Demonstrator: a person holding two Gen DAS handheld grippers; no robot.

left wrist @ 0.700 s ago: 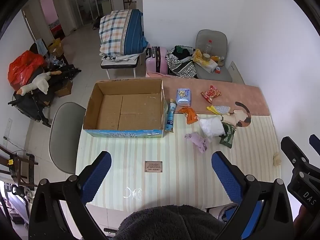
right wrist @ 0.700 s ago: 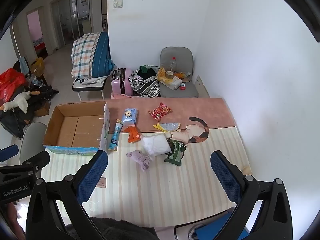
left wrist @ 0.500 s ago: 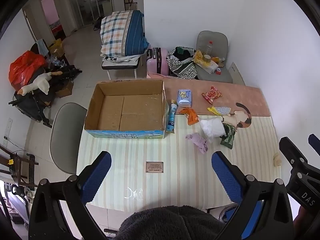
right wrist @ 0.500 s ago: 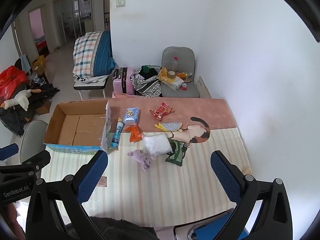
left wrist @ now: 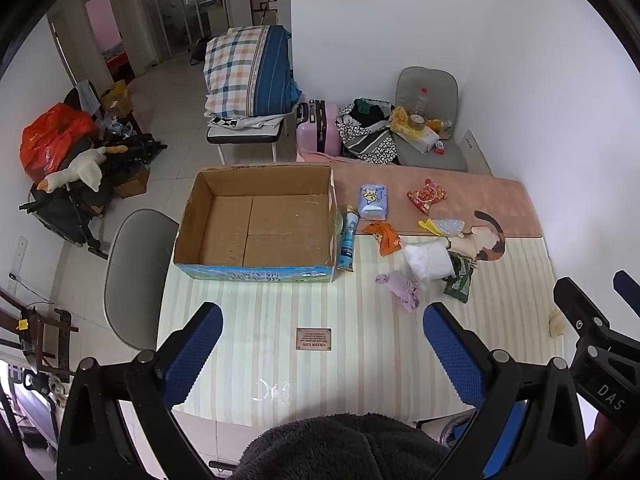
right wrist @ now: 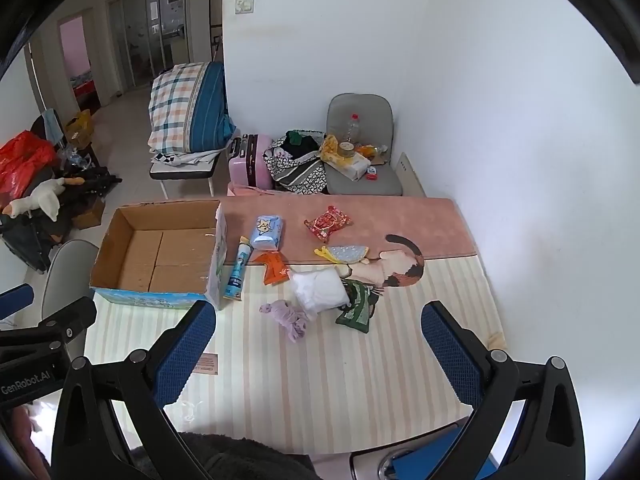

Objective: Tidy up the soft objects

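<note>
An empty cardboard box [left wrist: 256, 228] [right wrist: 160, 252] stands at the table's far left. To its right lie a blue tube [left wrist: 347, 240], a blue tissue pack [left wrist: 373, 201], a red packet [left wrist: 426, 195], an orange packet [left wrist: 384, 237], a white bag [left wrist: 428, 260] [right wrist: 320, 290], a purple cloth [left wrist: 400, 289] [right wrist: 288, 315] and a green packet [left wrist: 460, 278]. My left gripper [left wrist: 322, 338] is open and empty, high above the near table. My right gripper [right wrist: 318, 334] is open and empty, above the near right part.
A grey chair [left wrist: 132, 272] stands left of the table [left wrist: 360, 360]. A wall runs along the right. Beyond the table are a pink suitcase [left wrist: 318, 128], a bag, a loaded chair [left wrist: 428, 120] and a bench with bedding [left wrist: 250, 76]. A small label [left wrist: 314, 338] lies on the near table.
Both grippers have risen and drawn back a little, so the table looks slightly further away. Nothing on the table has moved.
</note>
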